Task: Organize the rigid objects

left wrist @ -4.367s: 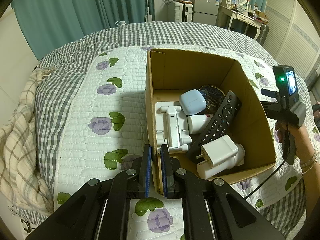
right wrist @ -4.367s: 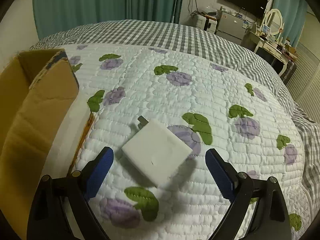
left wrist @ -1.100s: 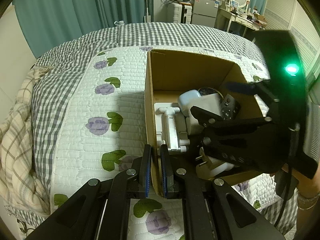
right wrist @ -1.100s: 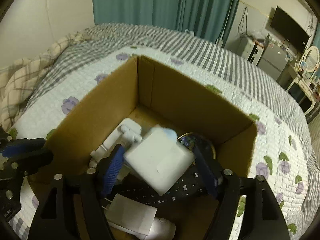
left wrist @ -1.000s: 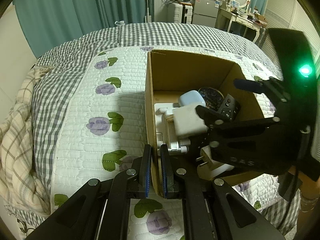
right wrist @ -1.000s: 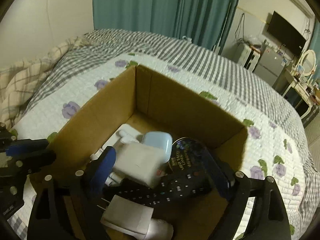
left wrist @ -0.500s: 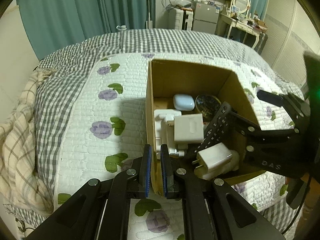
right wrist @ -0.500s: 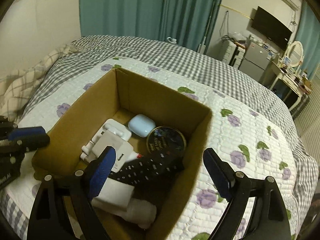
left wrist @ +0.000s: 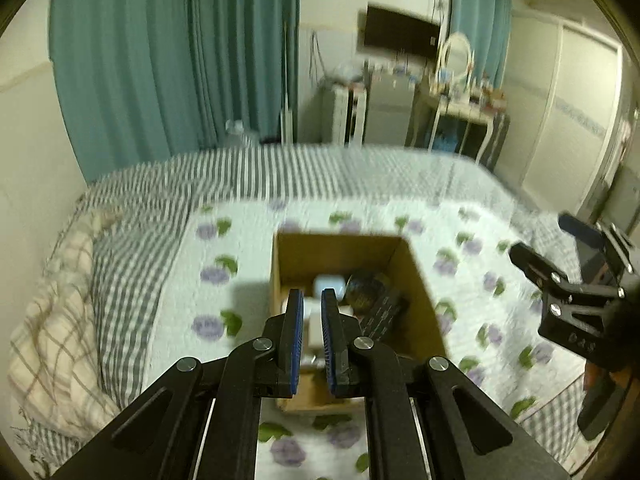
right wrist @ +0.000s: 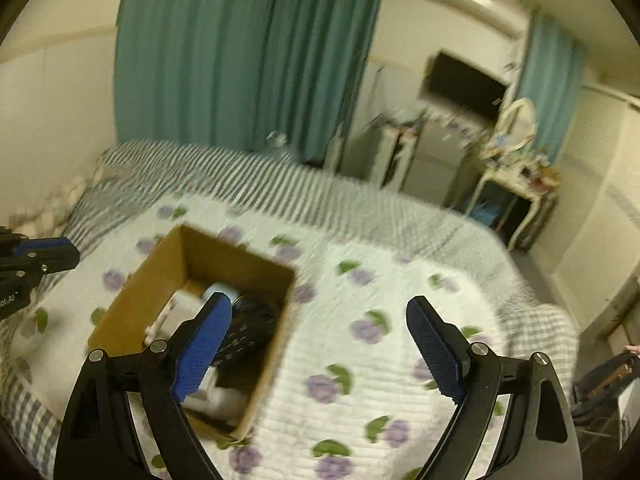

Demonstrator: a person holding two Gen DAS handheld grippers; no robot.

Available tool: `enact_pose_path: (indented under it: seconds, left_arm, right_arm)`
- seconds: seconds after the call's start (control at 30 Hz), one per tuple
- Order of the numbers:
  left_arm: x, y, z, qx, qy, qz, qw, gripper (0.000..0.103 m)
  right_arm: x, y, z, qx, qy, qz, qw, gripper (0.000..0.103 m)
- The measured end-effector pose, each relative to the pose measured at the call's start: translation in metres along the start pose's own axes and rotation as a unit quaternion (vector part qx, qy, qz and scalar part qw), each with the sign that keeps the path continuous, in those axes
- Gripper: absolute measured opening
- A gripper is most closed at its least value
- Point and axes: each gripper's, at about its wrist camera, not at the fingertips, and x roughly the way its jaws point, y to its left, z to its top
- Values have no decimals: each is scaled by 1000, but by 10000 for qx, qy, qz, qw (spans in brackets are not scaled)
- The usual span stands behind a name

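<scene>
A brown cardboard box [left wrist: 420, 292] stands on the flowered quilt and holds several items: a white charger, a pale blue case [left wrist: 329, 285], a round dark tin [left wrist: 366, 286] and a black remote [left wrist: 382, 312]. The box also shows in the right wrist view [right wrist: 132, 300], blurred. My left gripper [left wrist: 309, 336] is raised well above the box's near wall, its jaws nearly together with nothing between them. My right gripper [right wrist: 318, 344] is wide open and empty, high above the box's right side; it also shows in the left wrist view [left wrist: 560, 248].
The bed [left wrist: 132, 264] has a grey checked cover and a plaid blanket [left wrist: 52, 320] at the left edge. Teal curtains [left wrist: 180, 64], a dressing table with a mirror [left wrist: 456, 80] and a wall screen [right wrist: 464, 84] stand beyond the bed.
The white charger has been let go into the box. Both grippers have lifted up and back from the box; the left one has come off the box wall.
</scene>
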Motion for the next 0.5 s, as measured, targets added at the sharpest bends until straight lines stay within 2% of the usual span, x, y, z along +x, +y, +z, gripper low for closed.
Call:
enact_pose_path:
  seconds: [0.03,0.07,0.13,0.2,0.27,0.33,0.43,0.5]
  left_arm:
    - [-6,-3,1,-50,-164,-18,9999,22]
    - [-11,-6,1,-94,-310,-20,9995,37]
    - [-21,-12,-3,-143,-671,26,9976,58]
    - [-27,-19,-10,-57,-870,163,9961,60]
    - [-29,-26,-21,40,-1041,265,9942,75]
    - [-33,-25,-32,-89,-1178,306,9925,81]
    - [-34,-24,-49,-230,-1285,366,9908,84]
    - [-37,-26,-61,-143,-1418,487,9886,85]
  right_arm:
    - [-11,-5,1,55,-119,-84,9999,89]
    - [-22,-10,1,105,-247,-185,9995,90]
    - [-41,-17,-1,155,-498,-425,9977,93]
    - [-59,-24,-7,236,-760,-637,9948,97]
    - [-73,-32,-16,335,-945,-728,9923,103]
    - [-83,-37,-30,464,-1079,-762,9902,103]
    - [-86,-41,-50,626,-1088,-597,9903,103]
    - [-82,-43,-61,733,-1039,-379,9912,103]
